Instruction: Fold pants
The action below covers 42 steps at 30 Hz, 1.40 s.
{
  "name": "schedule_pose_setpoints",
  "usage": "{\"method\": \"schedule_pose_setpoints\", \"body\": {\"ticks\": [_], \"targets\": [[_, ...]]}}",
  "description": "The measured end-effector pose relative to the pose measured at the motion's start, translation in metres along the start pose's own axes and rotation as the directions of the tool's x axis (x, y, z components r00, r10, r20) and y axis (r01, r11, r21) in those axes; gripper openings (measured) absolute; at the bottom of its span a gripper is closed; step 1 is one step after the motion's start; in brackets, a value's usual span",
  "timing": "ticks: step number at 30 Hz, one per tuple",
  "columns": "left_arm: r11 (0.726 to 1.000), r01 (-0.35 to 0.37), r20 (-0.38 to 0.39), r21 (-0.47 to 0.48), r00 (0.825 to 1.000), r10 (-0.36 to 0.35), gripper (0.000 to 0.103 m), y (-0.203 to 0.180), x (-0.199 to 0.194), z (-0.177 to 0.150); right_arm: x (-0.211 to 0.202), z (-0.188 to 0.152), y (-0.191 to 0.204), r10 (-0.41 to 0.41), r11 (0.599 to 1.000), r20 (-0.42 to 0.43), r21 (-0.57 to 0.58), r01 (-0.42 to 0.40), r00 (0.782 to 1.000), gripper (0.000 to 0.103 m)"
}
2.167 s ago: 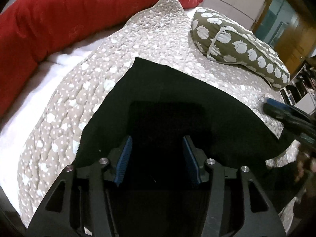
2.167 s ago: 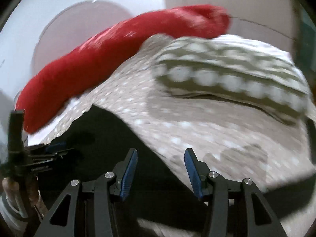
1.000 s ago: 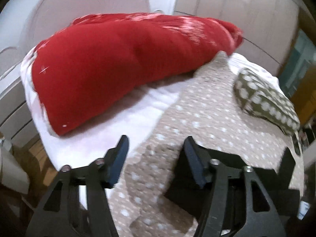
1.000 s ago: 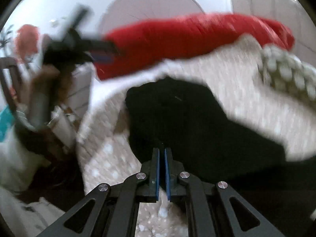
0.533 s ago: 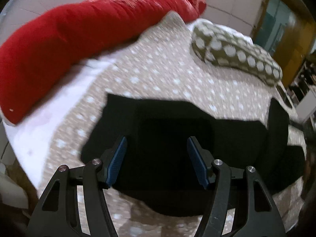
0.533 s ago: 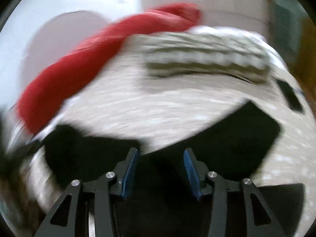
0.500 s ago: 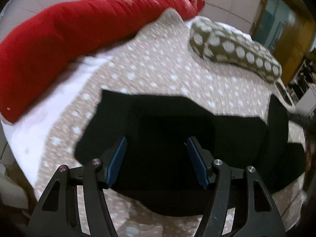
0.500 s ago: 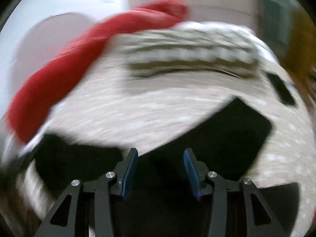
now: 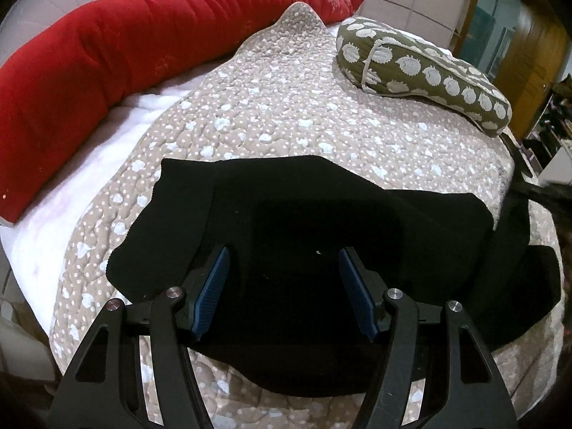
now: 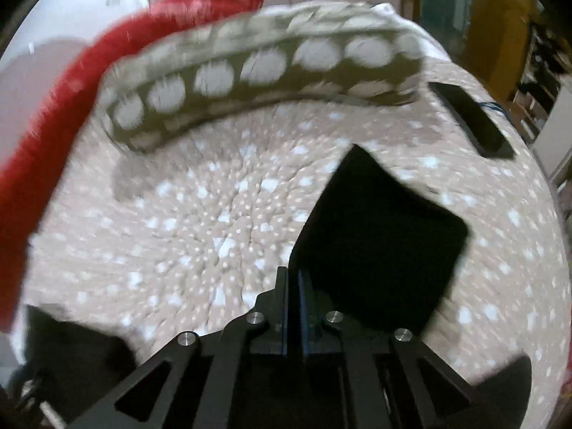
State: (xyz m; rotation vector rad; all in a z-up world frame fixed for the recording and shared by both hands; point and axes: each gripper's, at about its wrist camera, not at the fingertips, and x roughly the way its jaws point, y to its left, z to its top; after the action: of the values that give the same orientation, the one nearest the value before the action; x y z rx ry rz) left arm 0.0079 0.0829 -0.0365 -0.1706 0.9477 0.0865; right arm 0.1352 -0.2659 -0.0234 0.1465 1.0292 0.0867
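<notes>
Black pants (image 9: 307, 228) lie spread on the beige dotted quilt (image 9: 279, 114), with one part folded up at the right. My left gripper (image 9: 284, 286) is open and empty, hovering just above the middle of the pants. In the blurred right wrist view my right gripper (image 10: 294, 286) is shut on an edge of the black pants (image 10: 379, 239), and a flap of the cloth stands up in front of it.
A long red bolster (image 9: 118, 46) lies along the far left of the bed. An olive pillow with white spots (image 9: 422, 68) lies at the back right and also shows in the right wrist view (image 10: 257, 71). A flat black object (image 10: 472, 121) lies near the bed's right edge.
My right gripper was open half a second ago and is now shut on the pants edge, with the cloth pulled up. My left gripper stays open over the pants.
</notes>
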Motion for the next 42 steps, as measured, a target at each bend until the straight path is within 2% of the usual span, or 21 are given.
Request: {"method": "schedule_pose_setpoints", "body": {"ticks": [3,7,9,12,14,16,18,20,23,25,26,29,30,32,34,37,38,39,40,41,42], "targets": [[1.0,0.008,-0.001,-0.011,1.0,-0.008,0.064,0.001,-0.002,0.001,-0.064,-0.032,-0.029,0.089,0.995,0.104,0.043,-0.094,0.991,0.004],[1.0,-0.001,-0.001,-0.005,1.0,0.001,0.064,0.001,-0.002,0.0,-0.126,-0.091,-0.07,0.114,0.987,0.171,0.09,-0.131,0.979,0.004],[1.0,-0.022,-0.004,0.005,1.0,0.022,0.064,-0.002,0.0,-0.001,-0.125,-0.12,-0.091,0.143,0.978,0.13,0.132,-0.16,0.981,0.004],[1.0,-0.028,-0.014,0.006,1.0,0.028,0.064,-0.005,-0.001,-0.002,-0.096,-0.15,-0.104,0.108,0.985,0.024,0.131,-0.11,0.994,0.005],[1.0,-0.018,-0.021,0.006,1.0,0.018,0.064,-0.005,-0.005,-0.003,-0.09,-0.158,-0.119,0.154,0.967,0.054,0.198,-0.162,0.987,0.019],[1.0,-0.021,-0.016,0.002,1.0,0.021,0.064,-0.002,-0.009,-0.001,-0.092,-0.157,-0.134,0.162,0.942,0.129,0.276,-0.192,0.978,0.033],[0.999,-0.037,0.003,-0.015,0.999,0.037,0.064,0.006,-0.015,0.0,-0.096,-0.153,-0.141,0.117,0.934,0.145,0.322,-0.158,0.983,0.034],[0.998,-0.055,0.021,-0.044,0.998,0.055,0.064,0.019,-0.021,0.001,-0.1,-0.15,-0.141,0.104,0.937,0.118,0.321,-0.137,0.988,0.034],[0.991,-0.091,0.041,-0.1,0.995,0.095,0.064,0.045,-0.027,0.003,-0.112,-0.144,-0.12,0.099,0.97,0.072,0.216,-0.113,0.992,0.034],[0.985,-0.102,0.053,-0.141,0.992,0.111,0.064,0.063,-0.03,0.005,-0.131,-0.139,-0.094,0.067,0.99,0.099,0.113,-0.078,0.993,0.034],[0.982,-0.101,0.052,-0.162,0.992,0.111,0.064,0.074,-0.03,0.005,-0.137,-0.139,-0.084,0.077,0.993,0.113,0.077,-0.086,0.991,0.034],[0.974,-0.065,0.033,-0.217,0.997,0.074,0.064,0.1,-0.03,0.002,-0.135,-0.123,-0.036,0.225,0.974,0.116,-0.064,-0.219,0.967,0.034],[0.971,-0.046,0.026,-0.234,0.998,0.053,0.064,0.106,-0.029,0.0,-0.131,-0.123,-0.029,0.251,0.966,0.111,-0.086,-0.243,0.962,0.035],[0.963,0.019,-0.001,-0.269,1.0,-0.02,0.064,0.115,-0.026,-0.006,-0.111,-0.118,0.002,0.308,0.947,0.081,-0.122,-0.297,0.948,0.035],[0.953,0.062,-0.022,-0.295,0.997,-0.072,0.064,0.12,-0.022,-0.012,-0.085,-0.112,0.037,0.395,0.912,0.044,-0.143,-0.385,0.918,0.035],[0.946,0.049,-0.026,-0.319,0.998,-0.061,0.064,0.127,-0.022,-0.017,-0.06,-0.11,0.087,0.468,0.865,-0.027,-0.19,-0.464,0.883,0.035],[0.947,0.037,-0.024,-0.319,0.999,-0.047,0.064,0.13,-0.022,-0.017,-0.058,-0.114,0.104,0.505,0.837,-0.042,-0.221,-0.501,0.862,0.035],[0.948,0.027,-0.024,-0.317,0.999,-0.036,0.064,0.132,-0.023,-0.016,-0.059,-0.122,0.128,0.571,0.775,-0.076,-0.278,-0.567,0.818,0.035],[0.948,0.022,-0.024,-0.317,0.999,-0.031,0.064,0.134,-0.022,-0.015,-0.057,-0.127,0.144,0.595,0.738,-0.105,-0.321,-0.594,0.797,0.035],[0.948,0.019,-0.025,-0.319,0.999,-0.029,0.064,0.136,-0.022,-0.014,-0.058,-0.134,0.161,0.601,0.707,-0.131,-0.374,-0.601,0.788,0.035],[0.948,0.013,-0.025,-0.319,0.999,-0.022,0.064,0.137,-0.023,-0.013,-0.058,-0.147,0.184,0.575,0.674,-0.149,-0.472,-0.569,0.804,0.035]]}}
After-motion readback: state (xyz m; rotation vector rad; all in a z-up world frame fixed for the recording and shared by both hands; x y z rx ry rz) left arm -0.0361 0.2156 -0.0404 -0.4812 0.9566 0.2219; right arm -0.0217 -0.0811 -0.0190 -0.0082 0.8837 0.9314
